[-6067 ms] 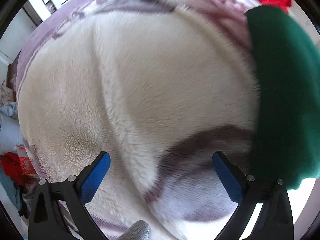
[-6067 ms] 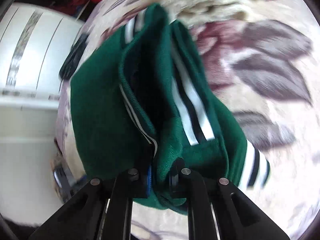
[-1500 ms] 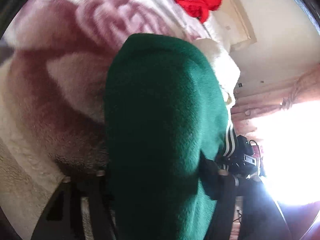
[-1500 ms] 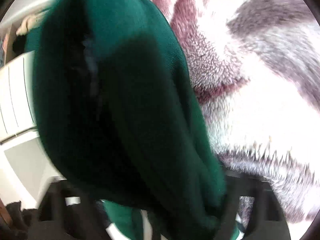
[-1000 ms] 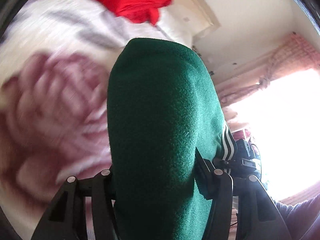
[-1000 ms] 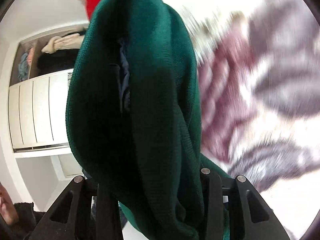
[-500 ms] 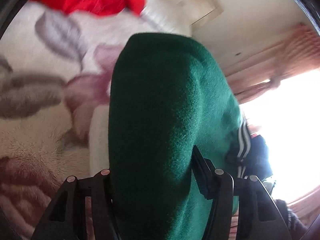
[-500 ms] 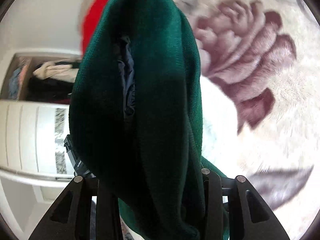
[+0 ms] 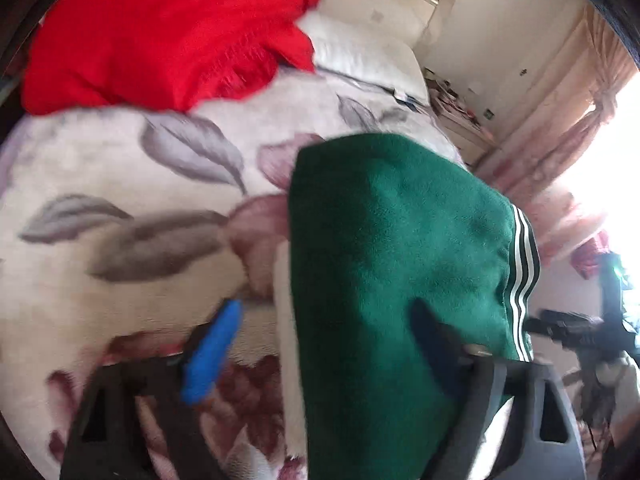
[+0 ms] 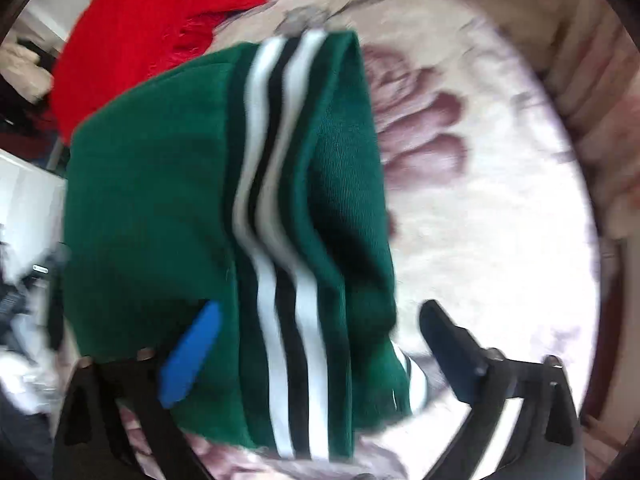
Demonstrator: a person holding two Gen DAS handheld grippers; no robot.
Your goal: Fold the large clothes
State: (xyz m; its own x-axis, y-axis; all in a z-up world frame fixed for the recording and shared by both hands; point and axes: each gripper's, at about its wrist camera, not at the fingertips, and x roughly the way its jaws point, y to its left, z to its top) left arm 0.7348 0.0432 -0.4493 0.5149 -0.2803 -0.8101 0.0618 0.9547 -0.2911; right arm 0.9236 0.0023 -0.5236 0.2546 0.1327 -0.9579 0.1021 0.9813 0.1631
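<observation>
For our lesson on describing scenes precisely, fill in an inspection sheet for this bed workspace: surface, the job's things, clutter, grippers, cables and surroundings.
Surface: floral blanket covering the bed.
Job's things: green garment with black and white stripes, bunched on the blanket.
Clutter: red cloth heaped at the far end; white pillow beside it.
Grippers: left gripper open; right gripper open; the garment lies between each one's fingers, ungripped.
Cables: nothing seen.
Surroundings: pink curtain by a bright window.
</observation>
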